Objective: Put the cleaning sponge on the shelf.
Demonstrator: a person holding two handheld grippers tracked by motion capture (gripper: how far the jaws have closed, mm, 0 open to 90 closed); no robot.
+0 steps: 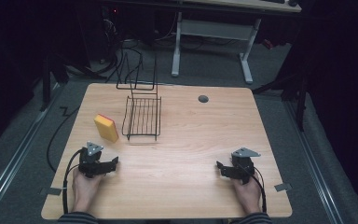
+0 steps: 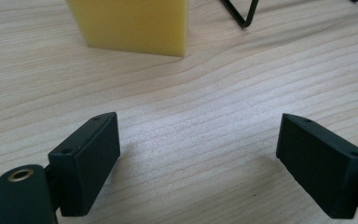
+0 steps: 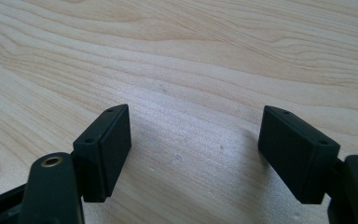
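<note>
Left black two-jaw gripper (image 1: 108, 166): jaws spread wide, gap bare, nothing gripped, low over the light wooden table (image 1: 182, 186). Right black two-jaw gripper (image 1: 220, 168): jaws equally parted, empty, over bare wood grain near the table's front right. Yellow rectangular sponge with a red top layer (image 1: 106, 127): standing on the table just ahead of the left gripper, apart from it, beside the black wire rack (image 1: 142, 119).

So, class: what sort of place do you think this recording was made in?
Probably a lab or workshop set up for recording, not a kitchen. A lone wooden table stands on grey carpet in a dark room, cables trail behind it, and another desk stands farther back.
</note>
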